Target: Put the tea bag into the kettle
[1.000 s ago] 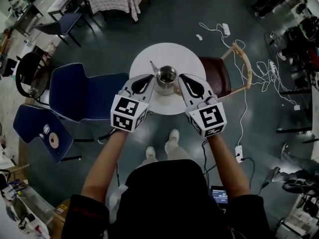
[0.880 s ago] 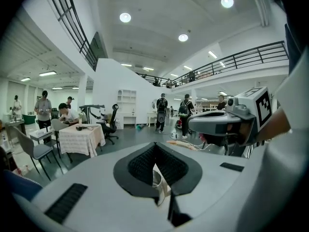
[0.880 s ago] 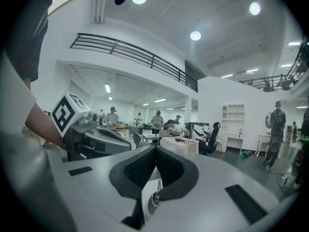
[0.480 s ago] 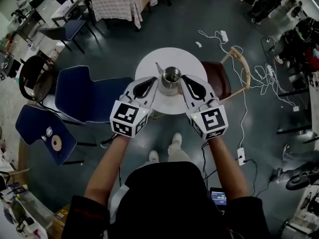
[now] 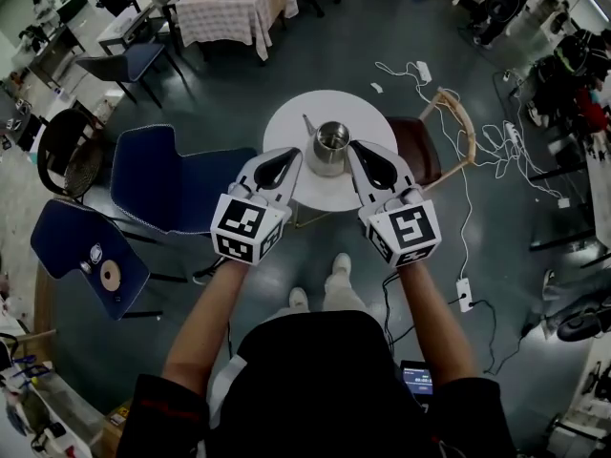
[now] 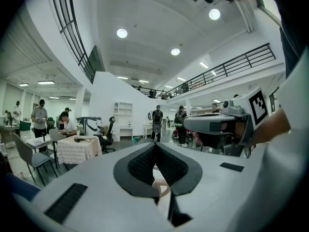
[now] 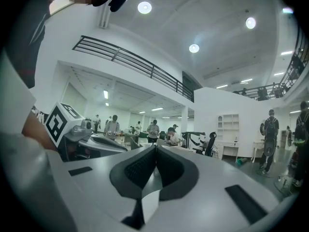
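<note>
Flanking the kettle (image 5: pixel 330 147), left gripper (image 5: pixel 289 156) and right gripper (image 5: pixel 357 148) hover, jaws together, empty. No tea bag shows (ready pose, probably)

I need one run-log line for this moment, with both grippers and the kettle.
left gripper: jaws shut, empty | right gripper: jaws shut, empty | kettle: open top, on round table, between grippers | tea bag: not visible

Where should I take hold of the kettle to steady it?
Probably its open rim, right side, coming down from above with the right hand-held gripper: the kettle stands upright, mouth open, spout jutting far-left. No handle shows. Those jaws are shut, so open first.
</note>
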The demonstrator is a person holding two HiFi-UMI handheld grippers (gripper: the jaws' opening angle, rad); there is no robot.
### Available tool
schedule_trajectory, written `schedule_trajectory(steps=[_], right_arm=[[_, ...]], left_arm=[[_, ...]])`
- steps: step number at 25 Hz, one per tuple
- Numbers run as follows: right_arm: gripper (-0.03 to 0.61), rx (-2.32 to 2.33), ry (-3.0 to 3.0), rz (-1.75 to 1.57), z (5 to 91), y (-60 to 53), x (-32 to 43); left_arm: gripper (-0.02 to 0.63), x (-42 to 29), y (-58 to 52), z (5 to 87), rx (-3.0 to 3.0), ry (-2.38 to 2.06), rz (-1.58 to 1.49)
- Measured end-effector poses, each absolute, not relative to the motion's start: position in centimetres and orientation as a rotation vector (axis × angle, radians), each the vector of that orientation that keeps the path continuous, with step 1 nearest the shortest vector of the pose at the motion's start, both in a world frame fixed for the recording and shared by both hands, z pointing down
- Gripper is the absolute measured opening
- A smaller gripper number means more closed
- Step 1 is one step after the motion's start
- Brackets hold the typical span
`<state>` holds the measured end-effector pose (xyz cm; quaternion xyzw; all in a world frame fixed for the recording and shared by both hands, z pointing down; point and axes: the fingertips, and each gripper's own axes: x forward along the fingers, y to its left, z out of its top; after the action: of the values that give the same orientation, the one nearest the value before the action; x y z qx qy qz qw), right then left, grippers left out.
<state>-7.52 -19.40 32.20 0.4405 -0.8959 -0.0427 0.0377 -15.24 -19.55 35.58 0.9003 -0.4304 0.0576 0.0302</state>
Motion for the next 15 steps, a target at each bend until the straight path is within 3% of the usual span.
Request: schedule_trajectory(steps=[15], right_arm=[[0.017,1.385,-2.728,-0.178,31.2,-14.7,-8.5]], left_arm=[[0.015,-16.2,-15.6,33.6,2.824,-1.326,0.132]])
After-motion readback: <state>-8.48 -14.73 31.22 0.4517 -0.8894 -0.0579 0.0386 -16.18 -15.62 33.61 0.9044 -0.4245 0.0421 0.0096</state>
